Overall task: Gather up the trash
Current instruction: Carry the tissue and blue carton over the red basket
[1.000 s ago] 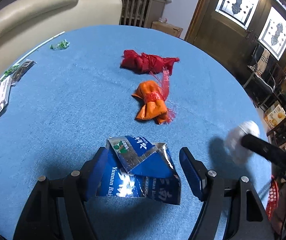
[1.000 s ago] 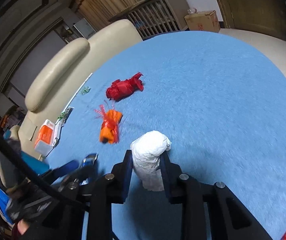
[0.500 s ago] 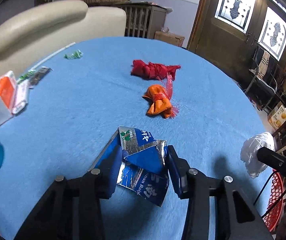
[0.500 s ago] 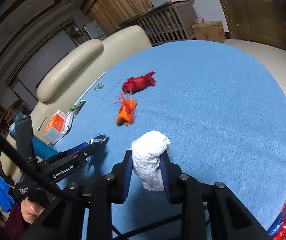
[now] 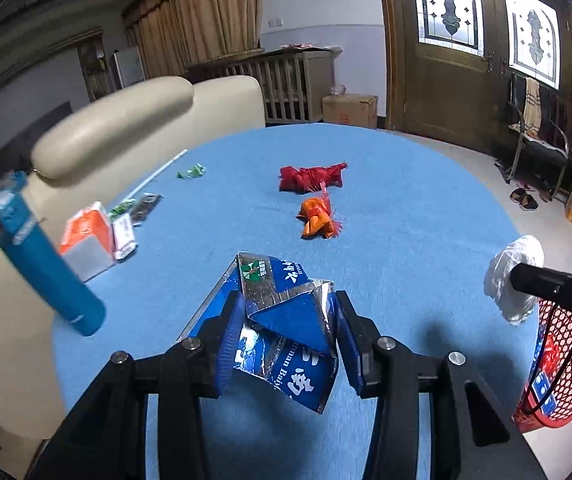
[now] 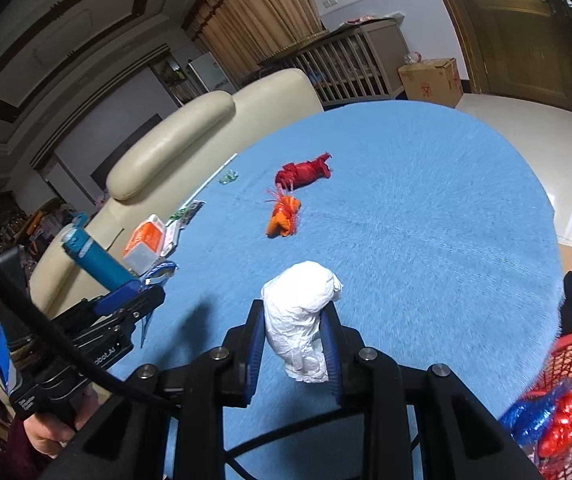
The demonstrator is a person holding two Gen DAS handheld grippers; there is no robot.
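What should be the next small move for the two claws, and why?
Probably carry both over the red basket and release. The left claw grips the blue carton, the right claw grips the white wad, both lifted off the table.

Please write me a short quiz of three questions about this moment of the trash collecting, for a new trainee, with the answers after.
1. True or false: the left gripper is shut on the blue foil packet.
2. What does the right gripper hold? A) orange wrapper B) white crumpled paper C) blue bottle
3. Which two bundles lie near the middle of the blue table?

Key:
1. True.
2. B, the white crumpled paper.
3. The red bundle and the orange bundle.
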